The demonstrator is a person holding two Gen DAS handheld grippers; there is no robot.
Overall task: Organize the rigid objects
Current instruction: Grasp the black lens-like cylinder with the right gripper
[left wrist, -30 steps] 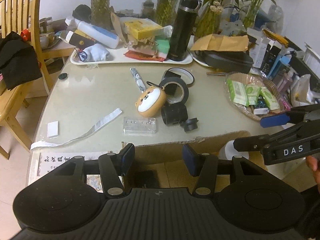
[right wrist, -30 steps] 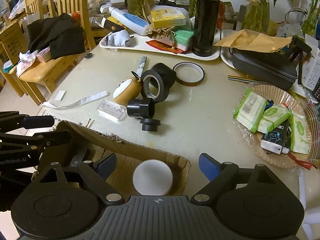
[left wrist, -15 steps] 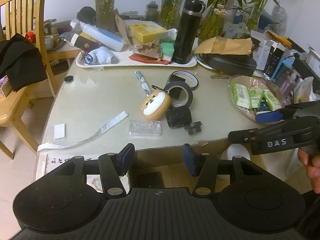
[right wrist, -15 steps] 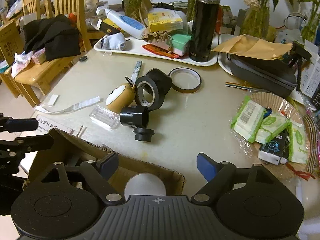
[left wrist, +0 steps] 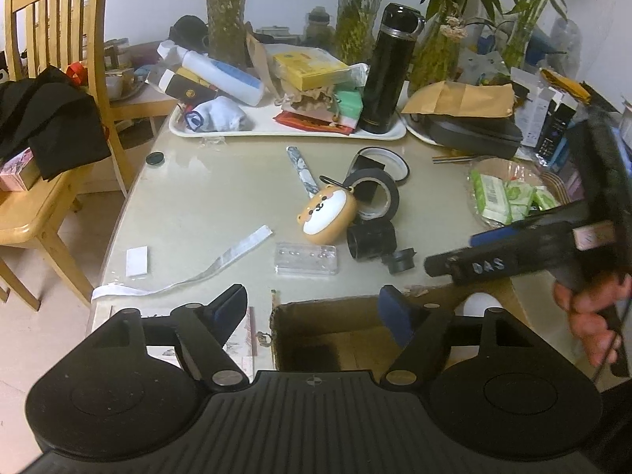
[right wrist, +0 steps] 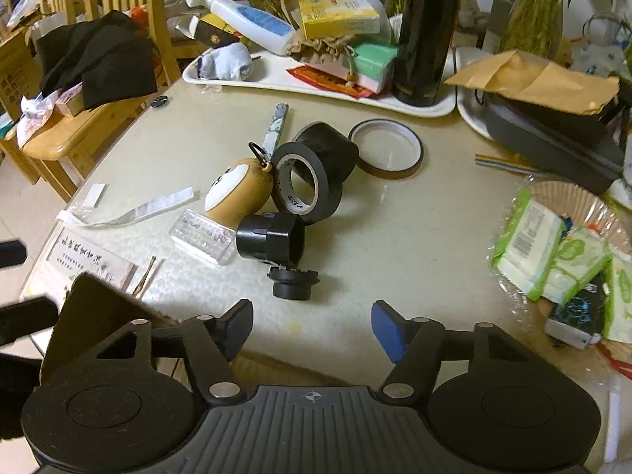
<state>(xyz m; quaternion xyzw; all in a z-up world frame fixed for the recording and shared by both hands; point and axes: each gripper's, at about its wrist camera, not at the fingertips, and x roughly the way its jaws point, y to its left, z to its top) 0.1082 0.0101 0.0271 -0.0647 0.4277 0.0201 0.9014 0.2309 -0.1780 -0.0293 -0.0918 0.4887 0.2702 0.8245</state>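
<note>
Your right gripper [right wrist: 312,326] points down at the small black ring piece [right wrist: 293,282], which sits at 12 o'clock just ahead of the fingertips; jaws apart and closing, nothing between them. That looks like your next pick.

Your left gripper [left wrist: 312,310] hangs over the cardboard box [left wrist: 347,330] at the desk's [right wrist: 414,237] near edge; jaws apart and opening, empty. The box reads as the drop point, which would explain holding there.

The loose items are bunched tight: black cylinder [right wrist: 270,239] touching the ring piece at its 11, clear plastic case [right wrist: 202,237] at 10, bear-faced pouch [right wrist: 239,191] and black tape roll [right wrist: 306,181] behind.

In the way: the cylinder crowds one finger's path. Wet-wipe packs [right wrist: 527,245] sit well apart at 2 o'clock.
</note>
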